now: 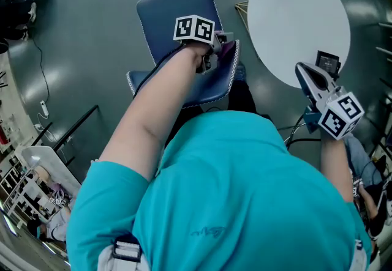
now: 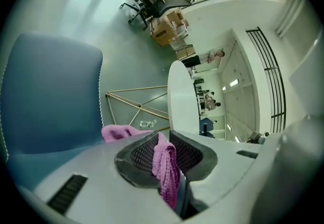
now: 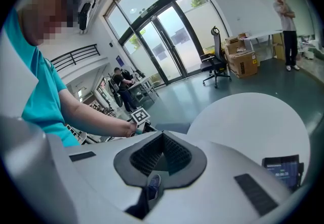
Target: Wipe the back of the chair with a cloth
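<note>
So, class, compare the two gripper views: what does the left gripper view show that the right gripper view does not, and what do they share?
Only the left gripper view shows the pink cloth, clamped in the left gripper's jaws, and thin tan legs beside the table's edge. Only the right gripper view shows the right gripper, shut with nothing in it, the holder's teal shirt and a small screen device on the tabletop. Both show the white round table and cardboard boxes near the windows.
</note>
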Tool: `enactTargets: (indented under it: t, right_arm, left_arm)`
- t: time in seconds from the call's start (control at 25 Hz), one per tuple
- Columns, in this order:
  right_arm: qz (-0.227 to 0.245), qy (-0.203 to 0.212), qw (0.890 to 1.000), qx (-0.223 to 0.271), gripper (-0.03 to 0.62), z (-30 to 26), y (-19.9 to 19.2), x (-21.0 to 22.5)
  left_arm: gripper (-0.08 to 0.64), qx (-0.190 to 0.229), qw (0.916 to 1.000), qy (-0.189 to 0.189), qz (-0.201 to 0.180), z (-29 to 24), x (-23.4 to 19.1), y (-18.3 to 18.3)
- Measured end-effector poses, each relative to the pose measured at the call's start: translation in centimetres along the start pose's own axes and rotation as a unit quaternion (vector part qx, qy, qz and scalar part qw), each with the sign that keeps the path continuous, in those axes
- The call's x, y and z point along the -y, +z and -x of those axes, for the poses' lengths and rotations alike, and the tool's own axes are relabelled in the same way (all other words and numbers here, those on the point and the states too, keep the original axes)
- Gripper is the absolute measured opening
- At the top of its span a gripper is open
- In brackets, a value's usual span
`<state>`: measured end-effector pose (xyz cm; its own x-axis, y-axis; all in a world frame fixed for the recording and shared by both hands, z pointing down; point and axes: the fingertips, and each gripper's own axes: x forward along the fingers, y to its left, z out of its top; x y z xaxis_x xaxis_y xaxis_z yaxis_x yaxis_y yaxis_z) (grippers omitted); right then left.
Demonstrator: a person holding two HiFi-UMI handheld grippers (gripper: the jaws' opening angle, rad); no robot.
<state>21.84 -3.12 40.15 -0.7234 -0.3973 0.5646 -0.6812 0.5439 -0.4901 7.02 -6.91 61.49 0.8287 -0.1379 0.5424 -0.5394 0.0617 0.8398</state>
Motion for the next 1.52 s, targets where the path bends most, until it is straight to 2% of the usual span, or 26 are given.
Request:
enactTargets:
  t: [0.12,0.28,0.4,0.48,0.64,0.72,0.84,0.92,1.04,1.2,1.28,1.4,1.52]
  right_arm:
    - [0.021,0.02,0.999,-0.016,-0.002,-2.7,0.9,-2.1]
    - [0.043,0.049,0.998,-0.025,-0.003,-7.9,2.3,-6.6]
    - [0.064,0.069,0.995,-0.033,-0.003,-12.3,4.1,-9.8]
    - [0.066,0.067,0.995,-0.035,-0.002,-14.7,4.3,-11.0]
    - [0.06,0.063,0.995,-0.046,-0.002,-20.6,3.7,-12.5]
    - [0.062,0.065,0.994,-0.057,-0.002,-22.2,4.7,-12.8]
    - [0.084,0.079,0.99,-0.081,-0.002,-22.0,5.9,-12.8]
    - [0.097,0.092,0.987,-0.09,-0.002,-22.3,5.5,-11.8]
    - [0.108,0.105,0.984,-0.093,-0.003,-23.1,4.2,-8.1]
    - [0.133,0.123,0.979,-0.096,-0.003,-22.1,3.7,-3.5]
    - [0.131,0.124,0.98,-0.089,-0.002,-20.8,2.9,-2.6]
    - [0.122,0.123,0.982,-0.072,-0.002,-19.3,1.5,-2.1]
    - [0.117,0.126,0.983,-0.06,-0.002,-19.7,1.4,-1.5]
  left_arm:
    - [0.074,0.028,0.9996,-0.001,-0.008,3.7,-1.2,1.3]
    - [0.074,0.085,0.9962,0.015,-0.002,12.2,-5.5,3.0]
    - [0.074,0.124,0.9914,0.042,-0.004,19.6,-9.7,3.8]
    - [0.074,0.129,0.989,0.07,-0.021,23.2,-12.5,3.3]
    - [0.074,0.09,0.9843,0.132,-0.076,27.3,-19.2,1.9]
    - [0.074,0.048,0.9799,0.161,-0.108,27.9,-20.8,1.5]
    - [0.074,-0.03,0.9687,0.199,-0.145,27.2,-21.1,-0.9]
    - [0.074,-0.08,0.9581,0.225,-0.158,26.1,-22.4,-3.0]
    - [0.074,-0.168,0.9344,0.269,-0.162,24.1,-25.8,-6.1]
    - [0.074,-0.264,0.9071,0.303,-0.124,23.0,-28.0,-8.2]
    - [0.074,-0.314,0.8881,0.32,-0.104,23.9,-28.5,-10.2]
    - [0.074,-0.381,0.8567,0.334,-0.095,24.2,-29.2,-13.2]
    - [0.074,-0.421,0.8344,0.345,-0.086,23.2,-30.0,-14.2]
